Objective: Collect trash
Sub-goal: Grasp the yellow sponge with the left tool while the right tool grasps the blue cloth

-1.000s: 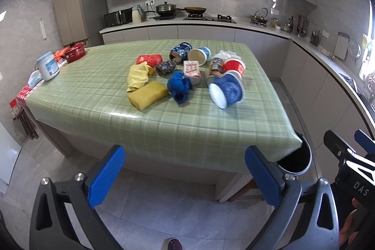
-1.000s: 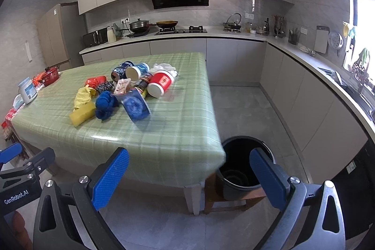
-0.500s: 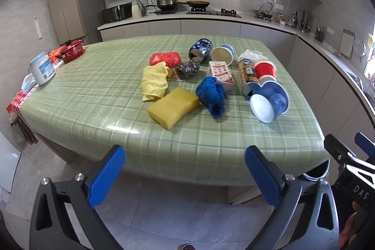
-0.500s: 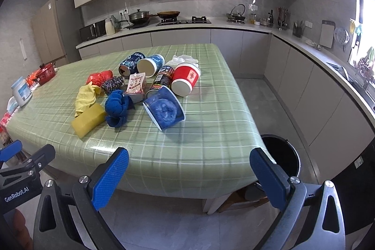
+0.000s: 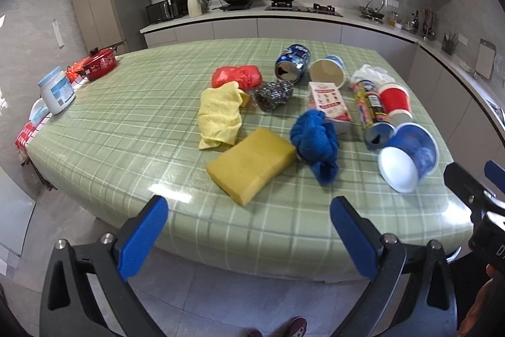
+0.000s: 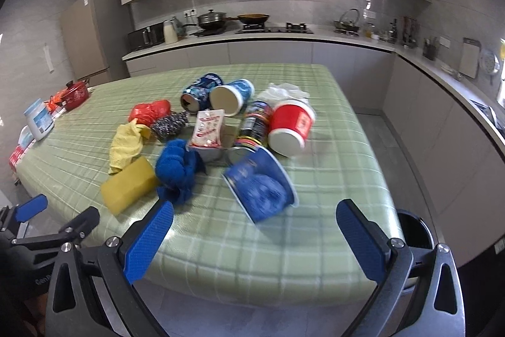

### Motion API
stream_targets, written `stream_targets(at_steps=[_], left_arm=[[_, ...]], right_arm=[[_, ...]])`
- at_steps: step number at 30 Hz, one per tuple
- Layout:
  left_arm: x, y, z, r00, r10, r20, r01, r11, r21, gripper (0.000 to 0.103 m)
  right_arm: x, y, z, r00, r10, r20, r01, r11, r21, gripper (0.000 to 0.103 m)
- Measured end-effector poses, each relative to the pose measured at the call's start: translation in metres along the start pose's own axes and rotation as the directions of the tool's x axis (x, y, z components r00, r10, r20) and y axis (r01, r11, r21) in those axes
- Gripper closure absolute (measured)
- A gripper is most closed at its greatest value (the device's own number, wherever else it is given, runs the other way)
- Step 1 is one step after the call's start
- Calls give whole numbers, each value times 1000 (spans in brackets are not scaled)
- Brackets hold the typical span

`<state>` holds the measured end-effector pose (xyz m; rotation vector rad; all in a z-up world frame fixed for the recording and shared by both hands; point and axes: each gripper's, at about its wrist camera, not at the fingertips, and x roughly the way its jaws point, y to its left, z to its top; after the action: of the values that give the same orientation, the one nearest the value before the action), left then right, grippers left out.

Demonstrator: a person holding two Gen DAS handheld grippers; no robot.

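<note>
A heap of trash lies on the green checked table [image 5: 120,128]: a tipped blue paper cup [image 6: 262,185], a red cup [image 6: 292,125], a blue can [image 6: 200,91], a second blue cup [image 6: 232,95], a printed can [image 6: 255,122], a snack packet [image 6: 209,128] and a red bag [image 5: 237,75]. My left gripper [image 5: 249,236] stands open before the table's near edge, facing a yellow sponge [image 5: 251,164]. My right gripper [image 6: 255,239] is open too, just short of the tipped blue cup. A black bin [image 6: 413,229] sits on the floor at the table's right corner.
A yellow cloth [image 5: 219,114], a blue rag [image 5: 315,141] and a steel scourer [image 5: 273,95] lie among the trash. A white jar [image 5: 56,91] and a red pot [image 5: 101,62] stand at the table's left end. Counters run along the back and right.
Both grippers have moved closer to the table and higher, so the tabletop and trash look larger. Both stay open with nothing held.
</note>
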<state>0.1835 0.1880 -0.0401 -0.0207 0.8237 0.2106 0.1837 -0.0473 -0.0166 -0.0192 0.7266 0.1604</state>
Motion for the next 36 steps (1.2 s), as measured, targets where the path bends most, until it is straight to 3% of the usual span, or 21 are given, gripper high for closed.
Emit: stream_targets(at_steps=[6,16,21,27,32,36], left_arm=[[36,15,11,1000,-14,-24,15,1000,27,0],[96,12,24,990,-117,-76,129,976,173,8],[121,10,21,983,-142,-115,164,963,216,26],[120,36,23,980,-182,-76,192,968,160,42],[122,64,27,984,-172,-51,177,979,104,46],[125,81,31,985,-166,-39,168,985,44,48]], right_arm=[[31,26,17,1000,25,9,-25,1000,1,0],[74,59,37,1000,12,7,-12,999,51,0],[87,67,37,1000,9,-11,-8,998,59,0],[106,83,41,999,19,-32,-17,999,48,0],[124,93,41,998,41,-56,-38,998,55,1],[140,102,36,996,38,-85,-35,998,43,10]])
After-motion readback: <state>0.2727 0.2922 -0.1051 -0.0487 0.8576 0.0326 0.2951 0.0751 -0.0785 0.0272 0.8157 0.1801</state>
